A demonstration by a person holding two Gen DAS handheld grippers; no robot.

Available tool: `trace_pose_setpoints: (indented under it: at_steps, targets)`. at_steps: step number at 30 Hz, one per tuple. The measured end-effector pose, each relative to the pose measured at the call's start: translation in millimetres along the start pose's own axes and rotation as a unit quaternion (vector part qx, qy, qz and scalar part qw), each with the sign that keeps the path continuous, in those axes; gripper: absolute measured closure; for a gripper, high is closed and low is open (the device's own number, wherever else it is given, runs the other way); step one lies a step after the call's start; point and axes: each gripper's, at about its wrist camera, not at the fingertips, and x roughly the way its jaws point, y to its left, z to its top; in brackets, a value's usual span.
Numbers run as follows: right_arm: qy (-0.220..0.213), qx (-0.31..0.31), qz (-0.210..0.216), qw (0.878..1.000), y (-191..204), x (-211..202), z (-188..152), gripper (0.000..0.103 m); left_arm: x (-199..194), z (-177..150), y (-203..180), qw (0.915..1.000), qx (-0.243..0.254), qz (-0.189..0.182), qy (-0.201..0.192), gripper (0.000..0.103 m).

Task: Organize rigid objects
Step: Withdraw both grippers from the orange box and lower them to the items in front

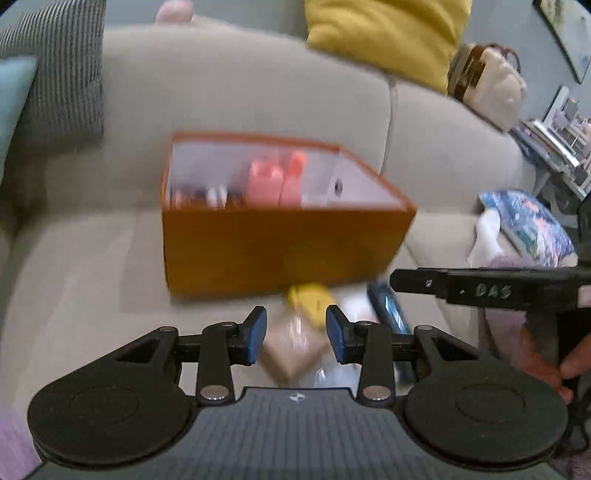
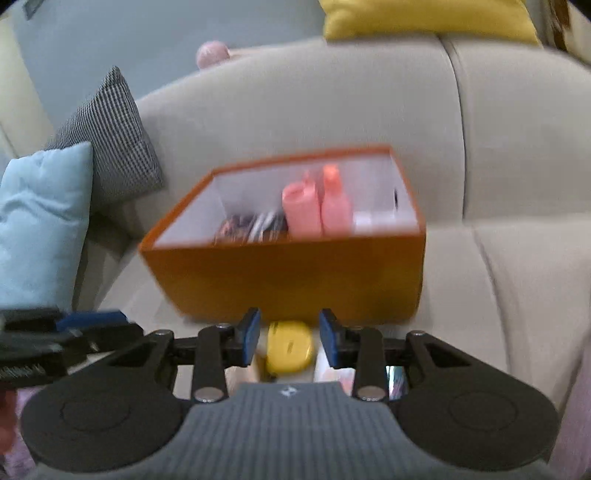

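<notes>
An orange box [image 1: 273, 247] stands on the beige sofa seat, also in the right wrist view [image 2: 295, 280]. Inside it are two pink bottles [image 1: 275, 181] [image 2: 317, 210] and some dark small items [image 2: 251, 227]. In front of the box lie a yellow object [image 1: 308, 299] [image 2: 290, 347], a tan packet in clear wrap [image 1: 295, 343] and a blue item [image 1: 389, 308]. My left gripper [image 1: 296, 334] is open above the tan packet. My right gripper [image 2: 290, 338] is open with the yellow object between its fingers, not gripped. The image is blurred.
The sofa back carries a yellow cushion [image 1: 388, 33], a checked cushion [image 2: 110, 136] and a light blue cushion [image 2: 40, 221]. A cream handbag [image 1: 487, 83] and a patterned cushion [image 1: 528, 225] lie at the right. The right gripper's body [image 1: 491, 286] reaches in from the right.
</notes>
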Motion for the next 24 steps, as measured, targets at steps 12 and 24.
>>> trace_pose_setpoints:
  at_steps: [12,24]
  targets:
    - [0.099,-0.106,-0.032,0.989,61.0,28.7,-57.4,0.043,19.0,-37.9,1.5,0.9974,-0.014,0.070,0.007,0.063]
    - [0.148,-0.112,-0.050,0.981,64.4,57.0,-59.1,0.039,9.8,-50.4,16.2,0.9936,-0.042,0.088,-0.056,0.032]
